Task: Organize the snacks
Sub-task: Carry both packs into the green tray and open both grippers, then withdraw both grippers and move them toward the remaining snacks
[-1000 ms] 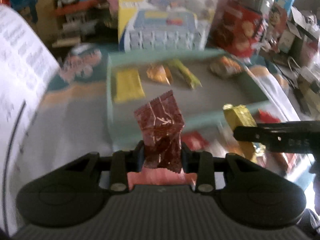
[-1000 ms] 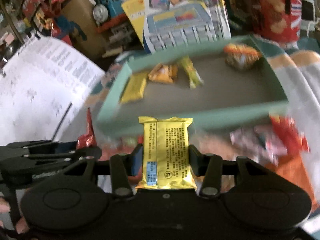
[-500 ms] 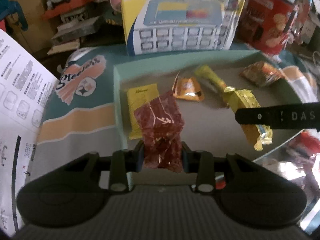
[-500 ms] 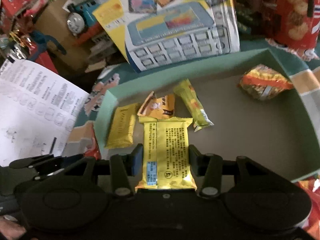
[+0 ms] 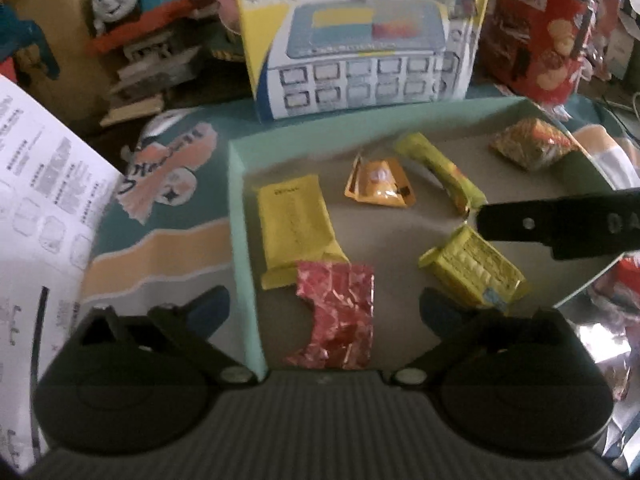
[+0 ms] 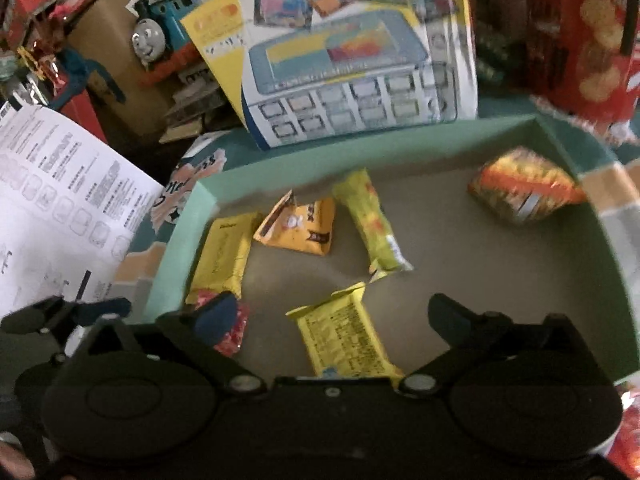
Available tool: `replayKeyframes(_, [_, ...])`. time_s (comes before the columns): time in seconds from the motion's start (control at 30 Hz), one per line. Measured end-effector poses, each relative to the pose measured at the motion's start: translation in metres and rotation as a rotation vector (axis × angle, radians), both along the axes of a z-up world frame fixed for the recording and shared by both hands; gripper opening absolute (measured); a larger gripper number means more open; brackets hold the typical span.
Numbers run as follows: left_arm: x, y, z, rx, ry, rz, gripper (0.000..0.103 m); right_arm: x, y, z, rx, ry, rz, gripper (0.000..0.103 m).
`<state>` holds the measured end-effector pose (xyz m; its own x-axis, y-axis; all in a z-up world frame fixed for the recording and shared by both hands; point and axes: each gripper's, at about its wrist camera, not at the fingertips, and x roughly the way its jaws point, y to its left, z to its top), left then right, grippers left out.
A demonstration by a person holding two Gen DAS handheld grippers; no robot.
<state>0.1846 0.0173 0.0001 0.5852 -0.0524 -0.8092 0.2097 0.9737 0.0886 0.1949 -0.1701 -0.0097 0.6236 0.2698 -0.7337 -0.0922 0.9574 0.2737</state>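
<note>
A mint-green tray (image 5: 236, 216) (image 6: 176, 256) holds several snacks. My left gripper (image 5: 324, 308) is open above its near left corner, and the dark red foil packet (image 5: 340, 316) lies loose on the tray floor between the fingers. My right gripper (image 6: 332, 312) is open over the tray's near edge, and the yellow foil bar (image 6: 344, 332) (image 5: 476, 268) lies free below it. In the tray also lie a flat yellow packet (image 5: 292, 224) (image 6: 224, 252), an orange triangular packet (image 5: 380, 180) (image 6: 300, 224), a yellow-green stick (image 5: 440, 172) (image 6: 372, 224) and an orange bag (image 5: 528, 148) (image 6: 520, 188).
A toy cash-register box (image 5: 360, 40) (image 6: 344, 60) stands behind the tray. A red biscuit box (image 5: 536, 32) is at the back right. A white instruction sheet (image 5: 44, 184) (image 6: 60, 184) lies on the left. More red wrappers (image 5: 624, 280) lie right of the tray.
Both grippers moved over the tray, opened and let go: the red packet and the yellow bar now lie on the tray floor.
</note>
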Motion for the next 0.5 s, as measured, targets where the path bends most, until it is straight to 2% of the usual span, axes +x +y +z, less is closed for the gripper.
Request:
replayKeyframes(0.1, [-0.006, 0.005, 0.012, -0.036, -0.011, 0.024, 0.103, -0.011, -0.006, 0.009, 0.001, -0.013, -0.017, 0.103])
replayKeyframes(0.27, [-0.026, 0.013, 0.029, -0.050, -0.039, 0.046, 0.103, -0.039, -0.018, 0.023, 0.021, -0.035, -0.035, 0.103])
replayKeyframes(0.5, [-0.065, 0.015, 0.025, -0.070, -0.015, 0.040, 0.103, -0.086, -0.034, 0.037, 0.037, -0.060, -0.063, 0.103])
